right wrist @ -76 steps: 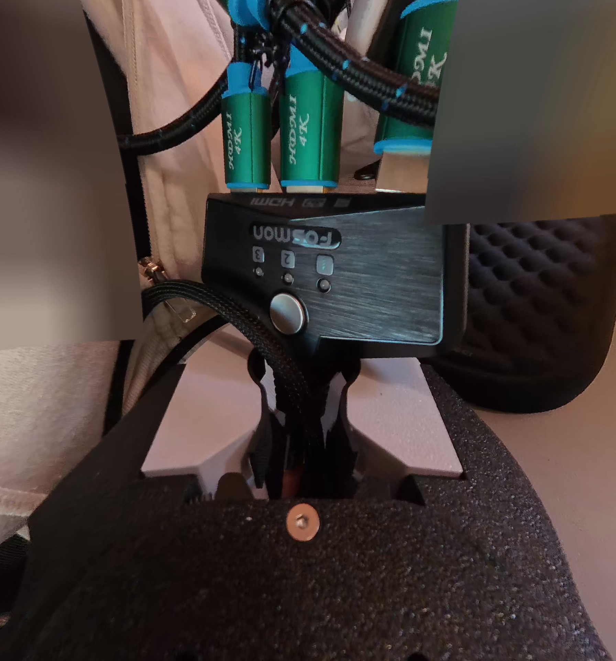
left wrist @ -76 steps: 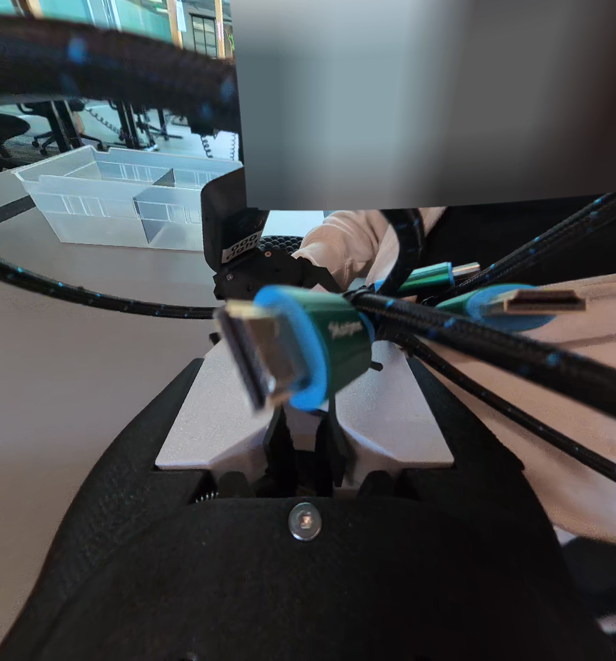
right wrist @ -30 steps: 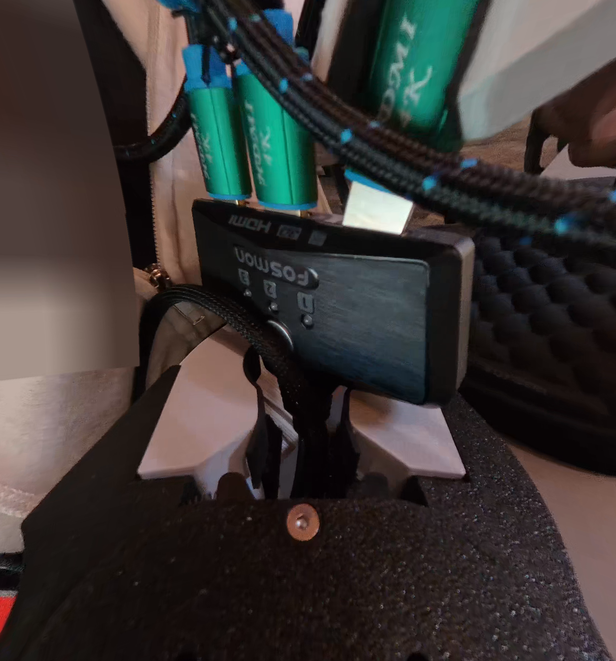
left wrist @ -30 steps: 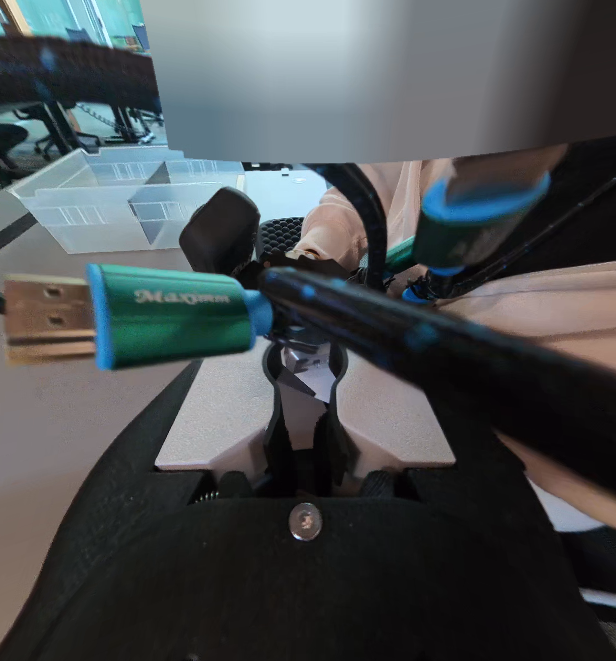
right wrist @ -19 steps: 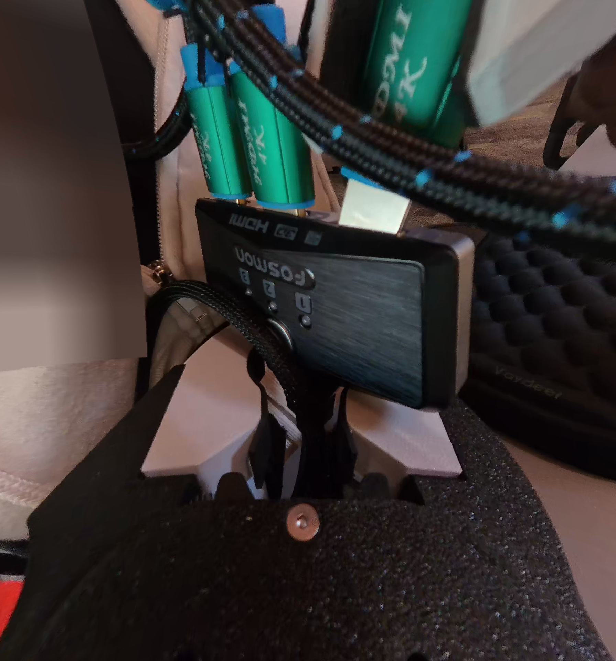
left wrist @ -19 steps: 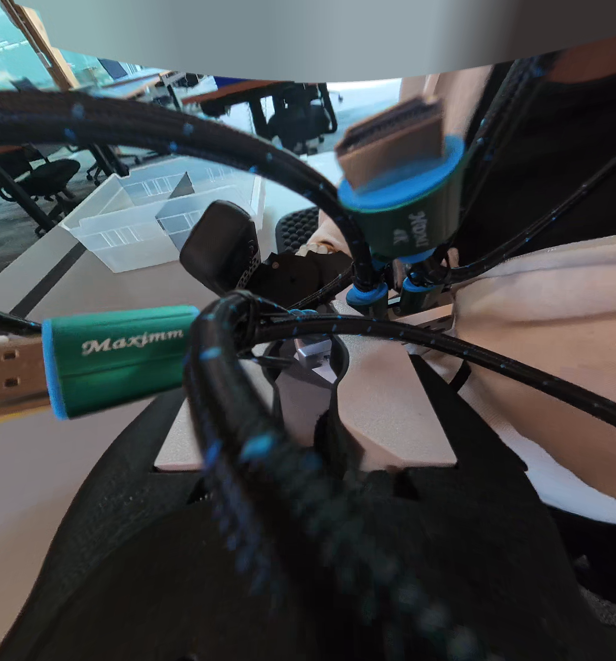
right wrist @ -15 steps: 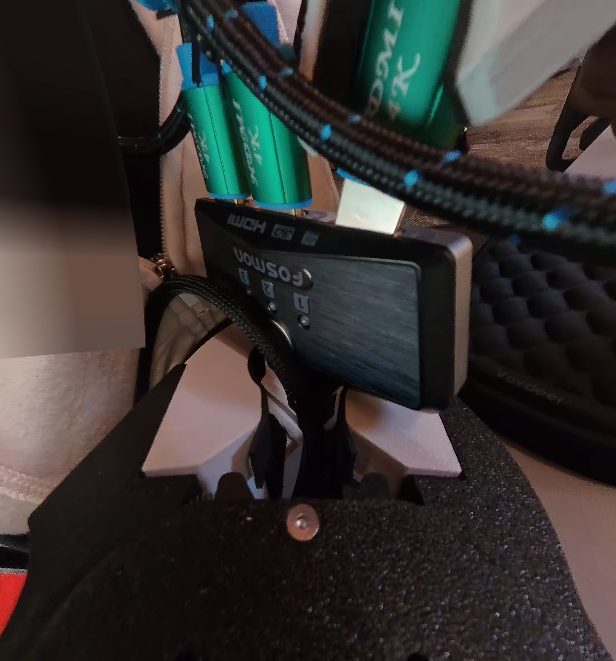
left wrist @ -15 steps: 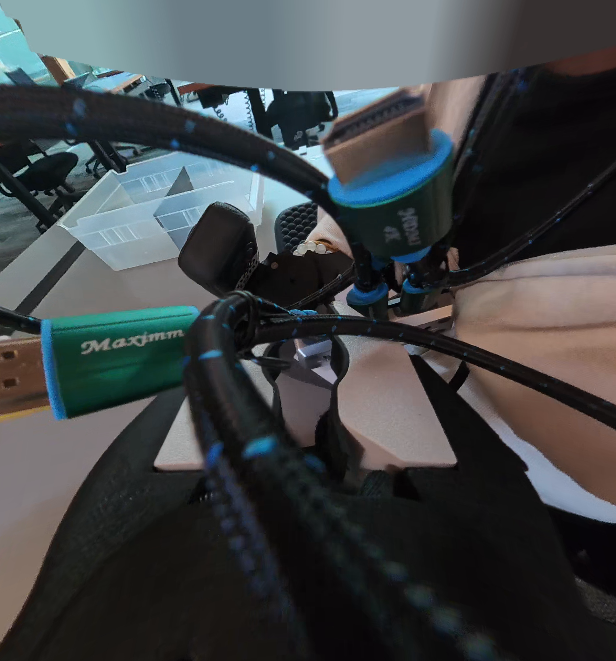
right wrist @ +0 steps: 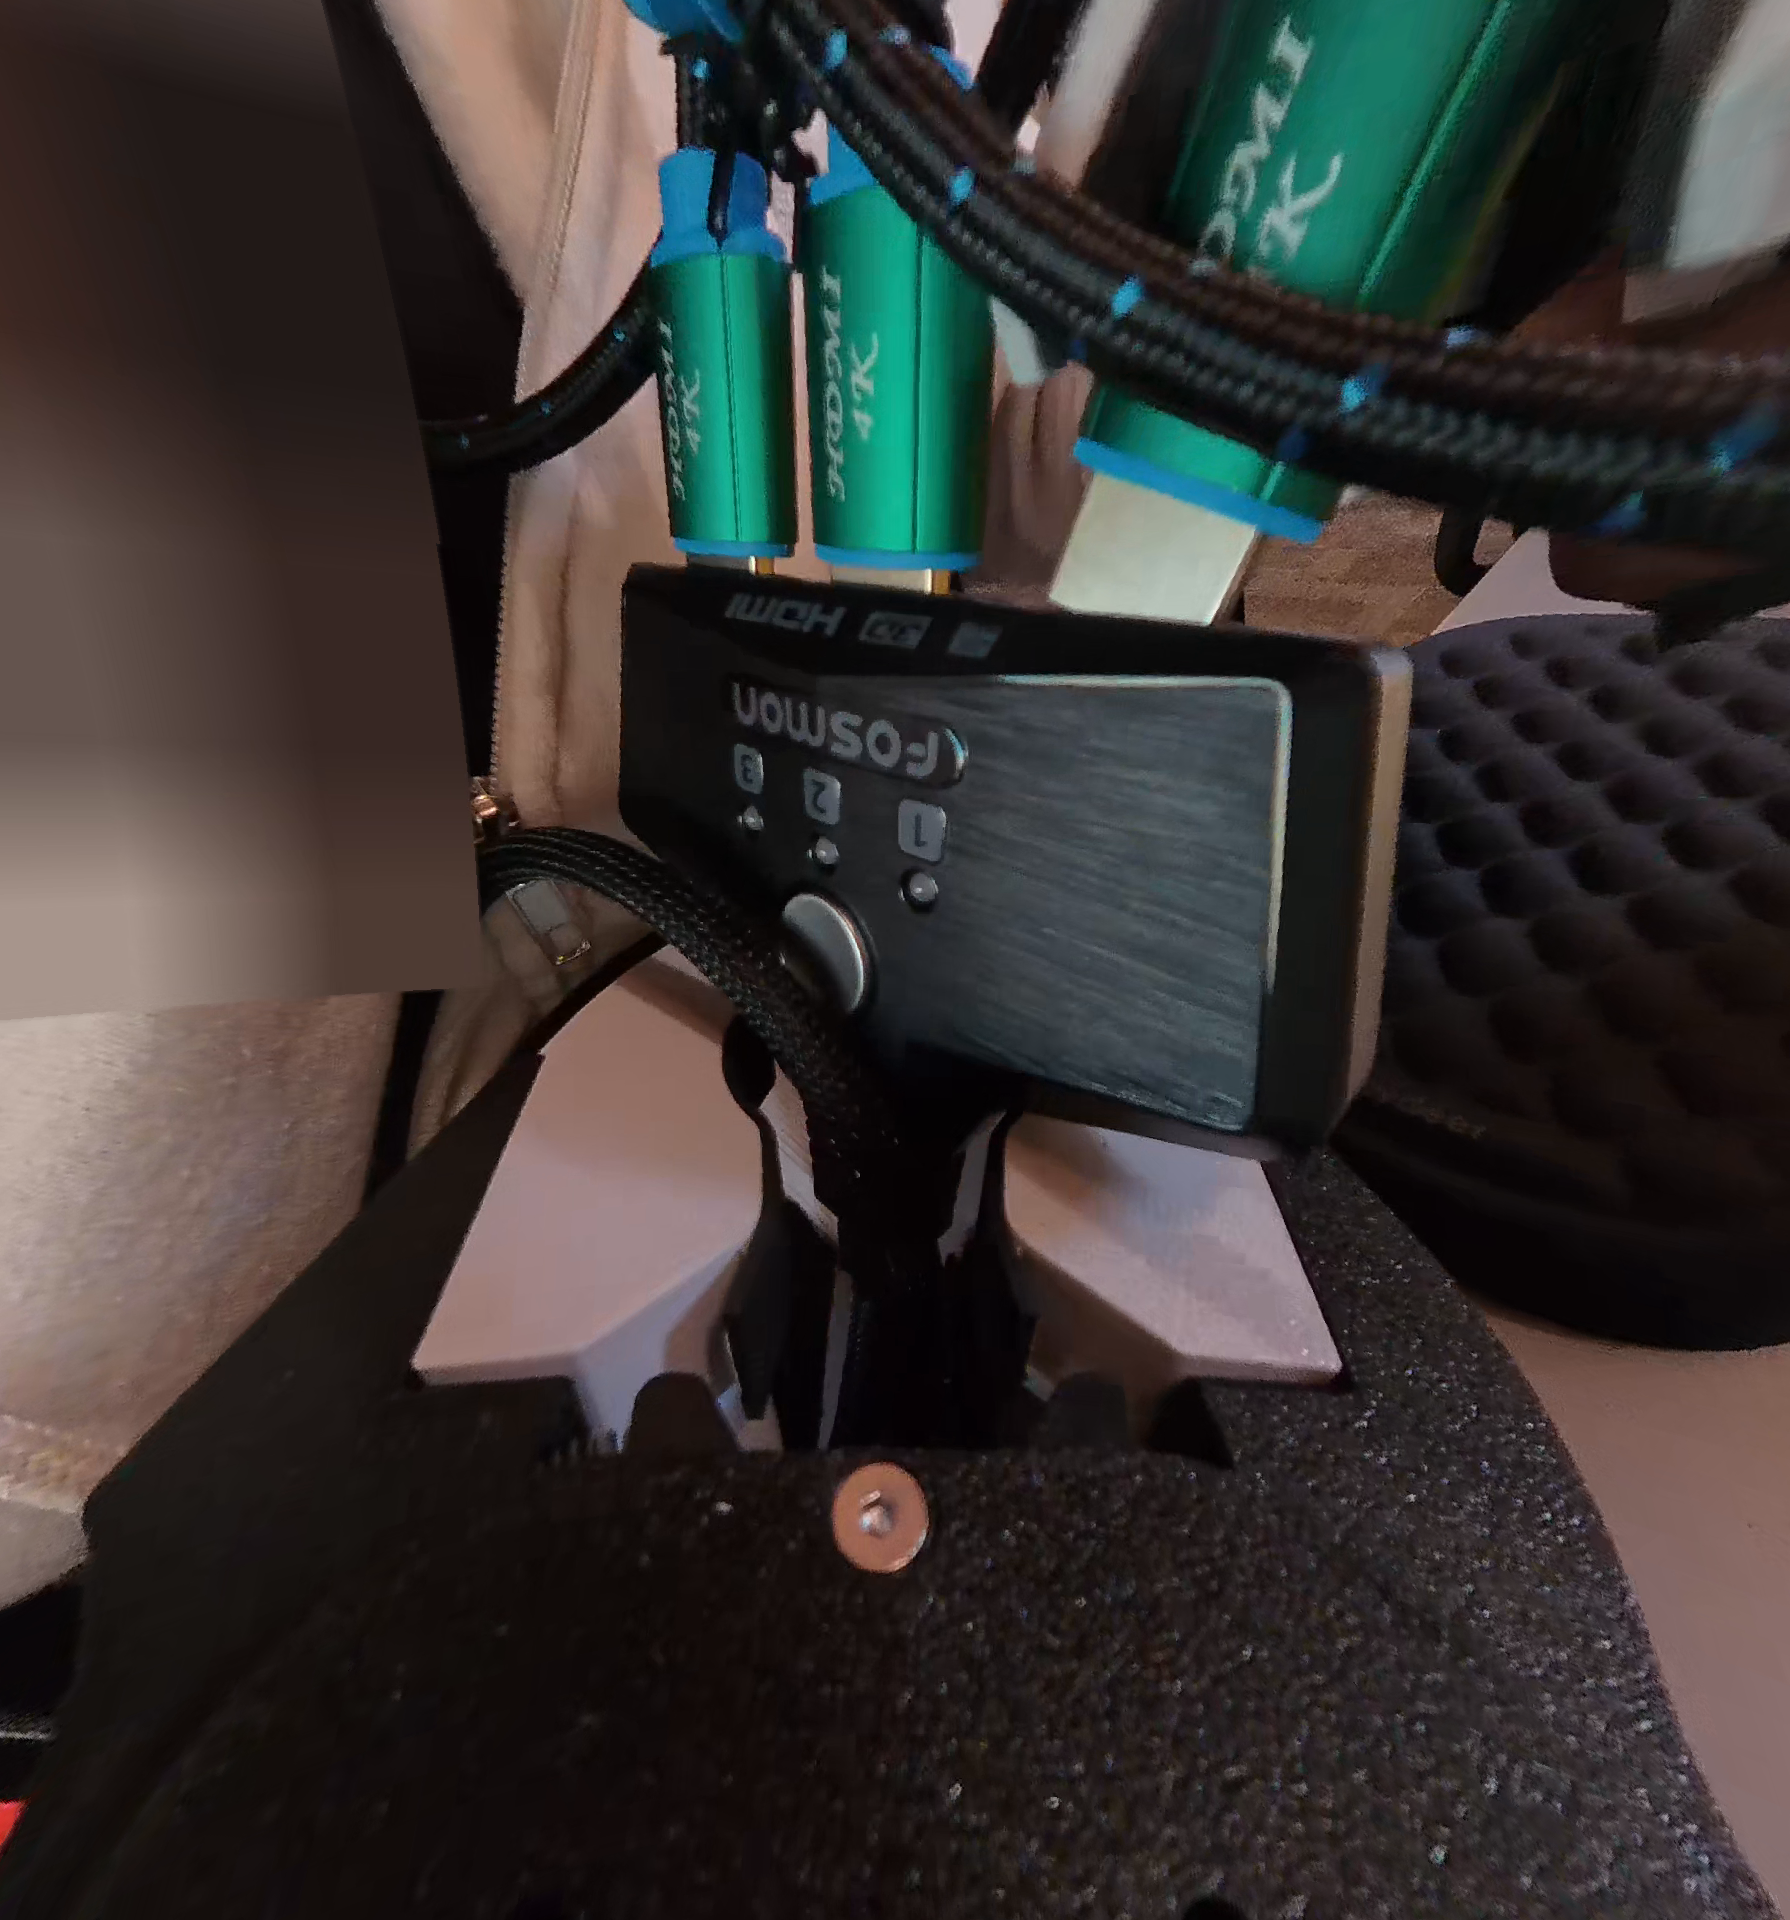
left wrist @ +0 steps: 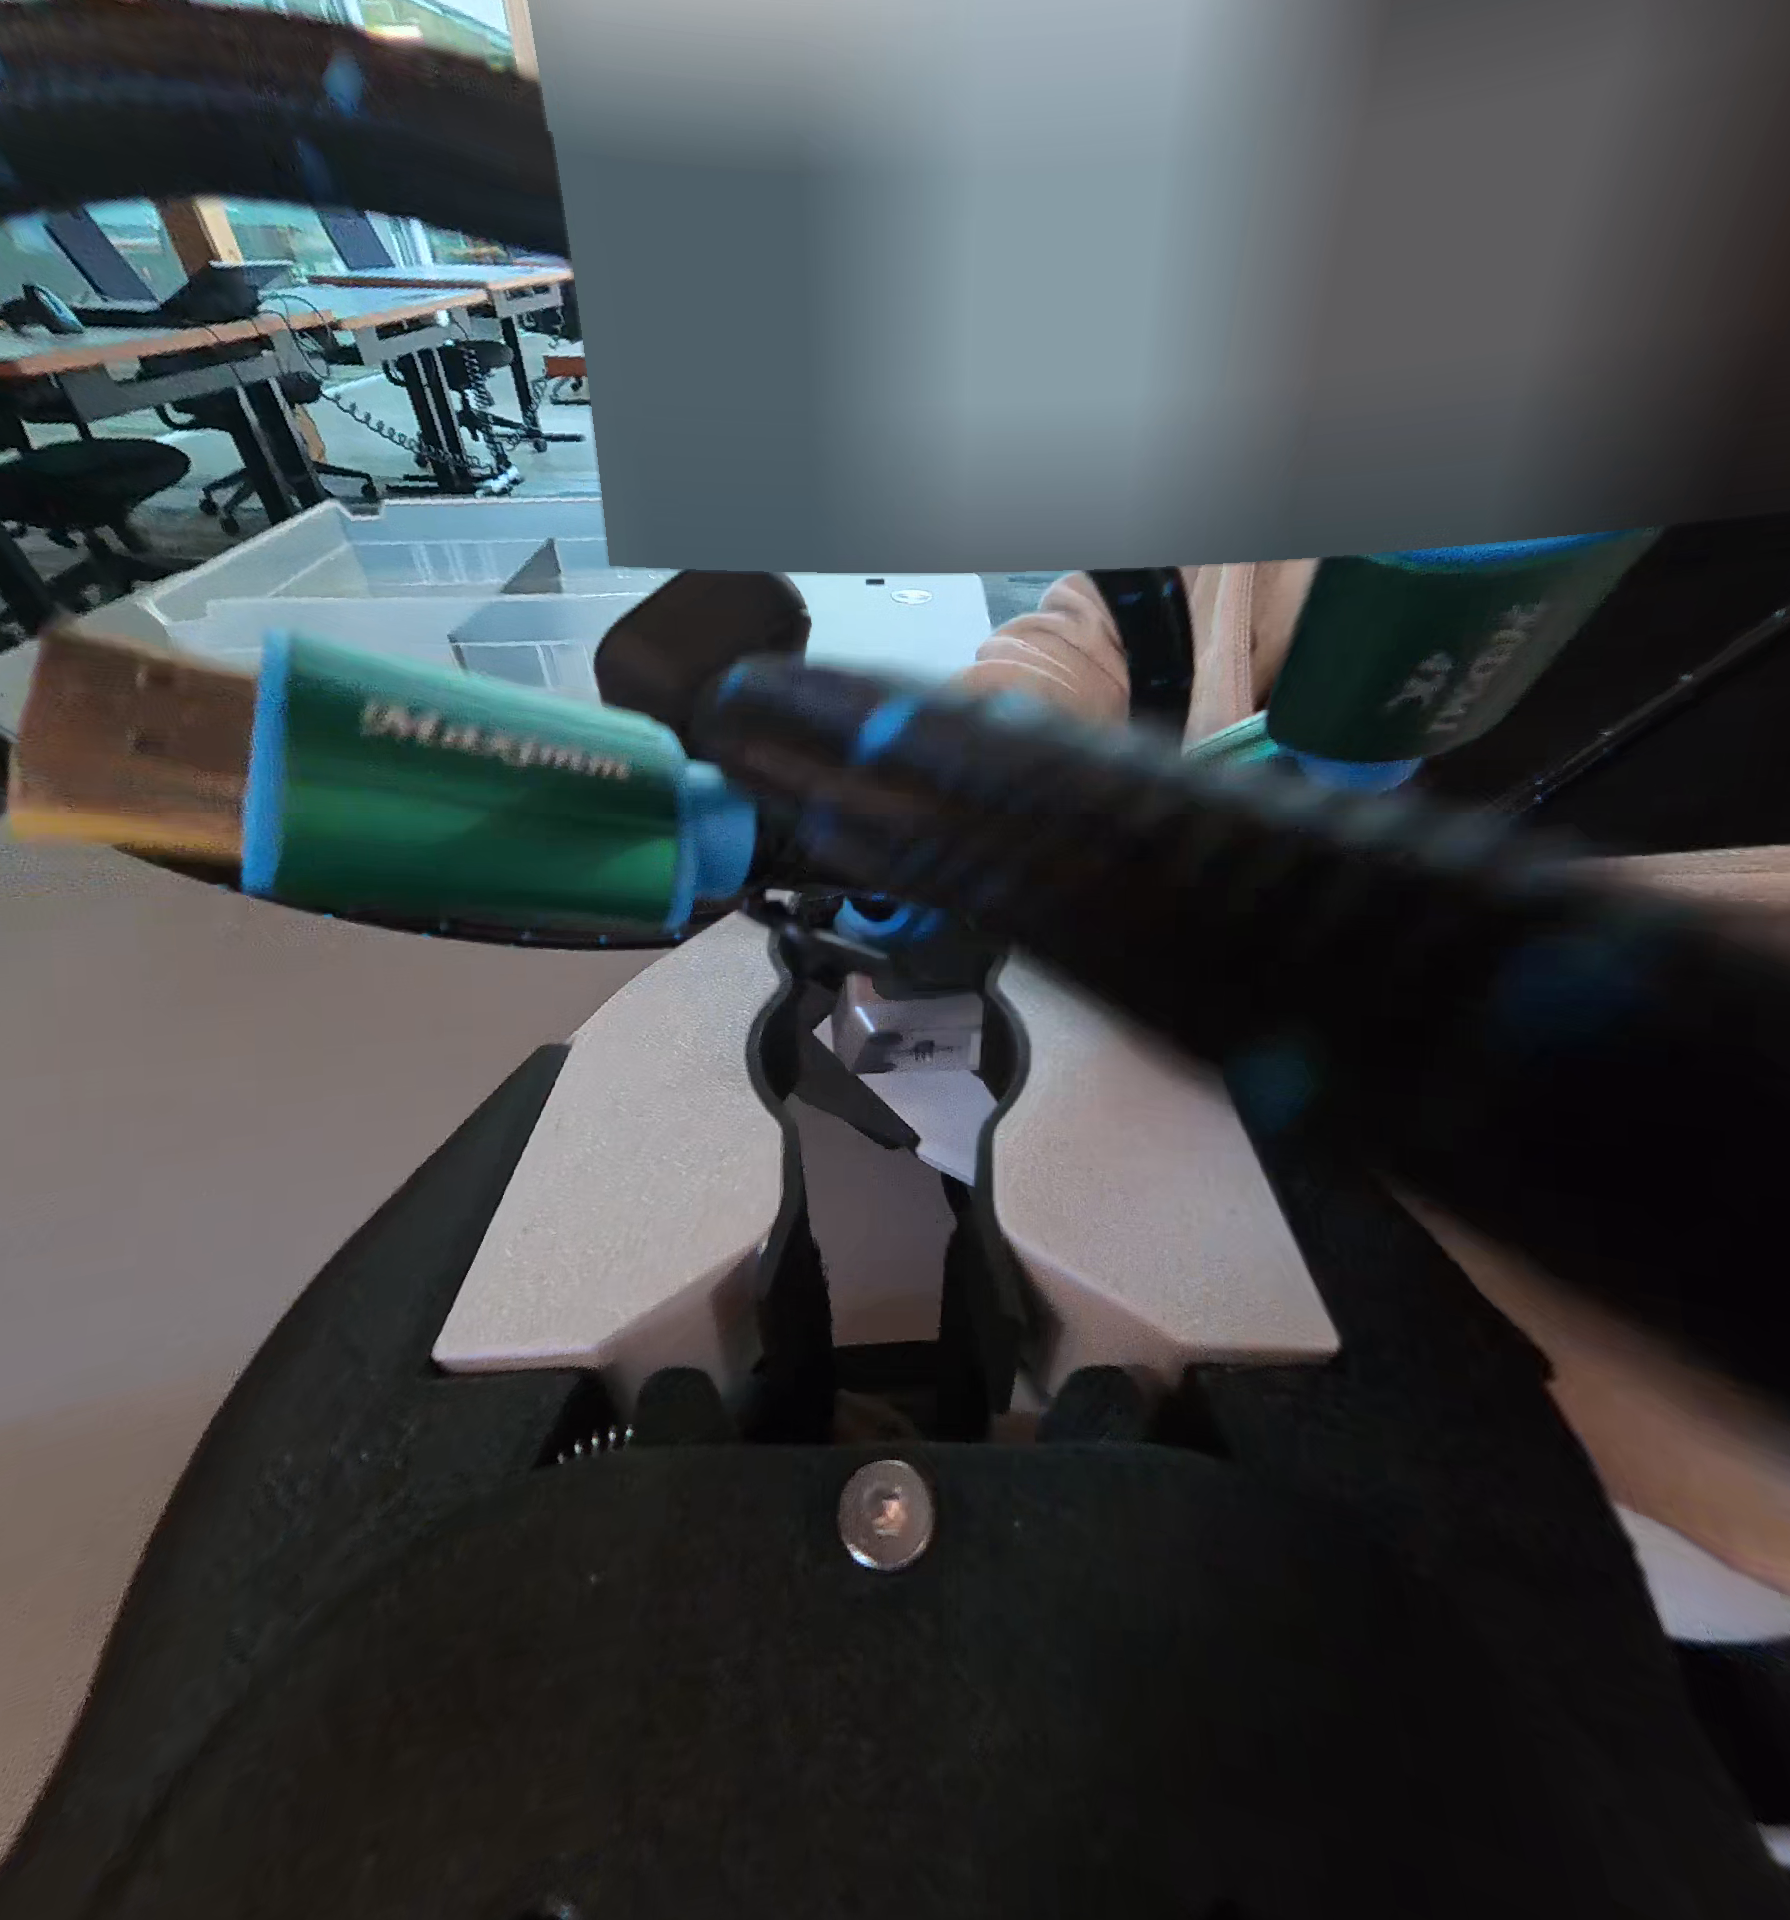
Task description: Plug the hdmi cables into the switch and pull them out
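My right gripper (right wrist: pixel 870 1081) is shut on the braided tail cable (right wrist: pixel 662 894) of the black HDMI switch (right wrist: pixel 1078 883) and holds it up. Two green HDMI plugs (right wrist: pixel 730 416) (right wrist: pixel 896 405) sit in its top ports. A third green plug (right wrist: pixel 1275 260) leans in from the upper right, its gold tip (right wrist: pixel 1151 566) at the switch's top edge. It lies against a white finger (right wrist: pixel 1764 125) of my left gripper (left wrist: pixel 875 935). In the left wrist view a blurred cable hides the fingertips. A loose green plug (left wrist: pixel 455 790) hangs in front, and the switch's silver side (left wrist: pixel 912 1039) shows between the fingers.
A black dimpled pad (right wrist: pixel 1597 935) lies on the table right of the switch. A clear plastic bin (left wrist: pixel 351 592) stands on the table (left wrist: pixel 195 1091) at the back left. A person's light sleeve (right wrist: pixel 143 1195) is close on the left. Braided cables (right wrist: pixel 1286 343) cross overhead.
The cable loop lying over my left gripper has lifted off and now crosses higher. The loose plug has swung up. More of the third plug's gold tip shows above the switch.
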The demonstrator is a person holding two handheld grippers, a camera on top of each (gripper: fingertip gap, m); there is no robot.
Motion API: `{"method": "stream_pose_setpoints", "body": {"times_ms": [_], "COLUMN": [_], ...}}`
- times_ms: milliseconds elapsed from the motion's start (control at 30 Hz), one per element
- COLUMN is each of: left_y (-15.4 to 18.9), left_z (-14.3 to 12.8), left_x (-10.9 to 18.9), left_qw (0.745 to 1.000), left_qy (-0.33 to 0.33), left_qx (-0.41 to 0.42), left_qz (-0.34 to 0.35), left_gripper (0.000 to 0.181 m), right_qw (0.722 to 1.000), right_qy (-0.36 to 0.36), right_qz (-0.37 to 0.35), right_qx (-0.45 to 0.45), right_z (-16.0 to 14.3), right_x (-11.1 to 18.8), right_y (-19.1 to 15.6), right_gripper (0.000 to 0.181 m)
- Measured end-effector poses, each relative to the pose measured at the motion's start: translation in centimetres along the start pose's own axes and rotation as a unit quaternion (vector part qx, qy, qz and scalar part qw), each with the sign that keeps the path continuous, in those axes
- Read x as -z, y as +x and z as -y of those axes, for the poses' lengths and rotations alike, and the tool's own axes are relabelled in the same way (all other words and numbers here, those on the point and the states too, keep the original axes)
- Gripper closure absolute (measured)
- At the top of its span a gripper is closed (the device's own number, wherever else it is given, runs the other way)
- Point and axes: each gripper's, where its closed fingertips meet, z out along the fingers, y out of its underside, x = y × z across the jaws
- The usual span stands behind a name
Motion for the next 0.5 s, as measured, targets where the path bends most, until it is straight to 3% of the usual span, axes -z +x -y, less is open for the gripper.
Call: {"method": "stream_pose_setpoints", "body": {"times_ms": [233,300,500], "left_y": [0.68,0.66,0.76], "left_z": [0.18,0.3,-0.25], "left_x": [0.86,0.82,0.72], "left_qw": [0.997,0.997,0.999], "left_qy": [0.033,0.045,0.02], "left_qx": [0.047,0.045,0.032], "left_qz": [-0.053,-0.048,-0.027], "left_gripper": [0.153,0.161,0.162], "right_qw": [1.0,1.0,1.0], "right_qy": [0.009,0.008,-0.003], "right_qz": [-0.002,-0.003,-0.002], "right_qx": [0.002,0.002,-0.006], "right_z": [0.21,0.19,-0.15], "right_x": [0.21,0.19,0.08], "right_y": [0.05,0.08,0.06], "right_gripper": [0.142,0.142,0.142]}}
